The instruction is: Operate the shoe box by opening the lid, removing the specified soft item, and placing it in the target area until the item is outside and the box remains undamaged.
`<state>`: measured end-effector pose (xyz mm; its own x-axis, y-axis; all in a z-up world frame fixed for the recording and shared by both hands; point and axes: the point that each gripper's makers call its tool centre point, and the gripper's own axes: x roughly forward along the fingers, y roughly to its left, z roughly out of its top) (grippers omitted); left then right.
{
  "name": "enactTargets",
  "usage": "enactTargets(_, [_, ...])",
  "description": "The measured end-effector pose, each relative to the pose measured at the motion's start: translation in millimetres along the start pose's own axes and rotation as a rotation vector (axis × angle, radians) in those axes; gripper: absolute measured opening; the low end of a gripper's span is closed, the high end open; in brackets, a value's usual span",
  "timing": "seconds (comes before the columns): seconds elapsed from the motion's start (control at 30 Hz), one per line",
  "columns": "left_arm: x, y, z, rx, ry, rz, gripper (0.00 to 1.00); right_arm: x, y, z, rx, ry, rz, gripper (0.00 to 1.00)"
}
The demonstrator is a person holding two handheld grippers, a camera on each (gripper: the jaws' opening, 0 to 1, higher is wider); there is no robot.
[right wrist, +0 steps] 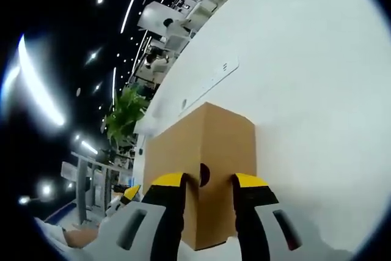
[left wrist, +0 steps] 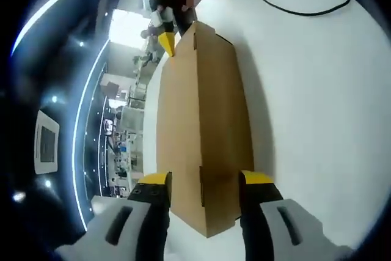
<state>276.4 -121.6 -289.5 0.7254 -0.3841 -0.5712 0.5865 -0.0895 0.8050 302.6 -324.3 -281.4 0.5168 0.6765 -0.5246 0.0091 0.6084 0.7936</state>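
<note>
A brown cardboard shoe box [left wrist: 201,120] lies closed on a white table [left wrist: 305,120], running lengthwise away from my left gripper [left wrist: 204,191]. The left jaws stand wide, one on each side of the box's near corner edge, with a slit in the cardboard between them. At the far end a yellow fingertip of my right gripper [left wrist: 166,41] touches the box. In the right gripper view that same box [right wrist: 220,145] shows end-on, and my right gripper [right wrist: 208,187] is closed on its end edge by a dark finger hole [right wrist: 203,174]. The soft item is hidden inside.
A black cable [left wrist: 293,7] lies on the table beyond the box. A person's hand [left wrist: 162,10] holds the far gripper. A green plant [right wrist: 125,114] and office furniture stand past the table's edge [right wrist: 183,99]. The left gripper's yellow tip [right wrist: 130,194] shows beside the box.
</note>
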Motion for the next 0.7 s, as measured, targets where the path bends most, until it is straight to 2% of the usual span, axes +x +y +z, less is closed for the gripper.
enactTargets(0.2, [0.5, -3.9, -1.6, 0.020, 0.015, 0.007, 0.42, -0.2, -0.8, 0.0, -0.002, 0.005, -0.006, 0.29])
enactTargets(0.3, [1.3, -5.2, -2.4, 0.045, 0.018, -0.004, 0.32, -0.3, -1.1, 0.2, -0.002, 0.011, -0.007, 0.29])
enactTargets(0.5, [3.6, -3.9, -2.3, 0.070, 0.015, 0.009, 0.33, -0.4, -0.5, 0.9, 0.006, 0.016, -0.001, 0.29])
enactTargets(0.7, [5.0, -9.3, -2.8, 0.068, 0.018, 0.011, 0.41, -0.7, 0.0, 1.3, 0.005, 0.019, -0.002, 0.29])
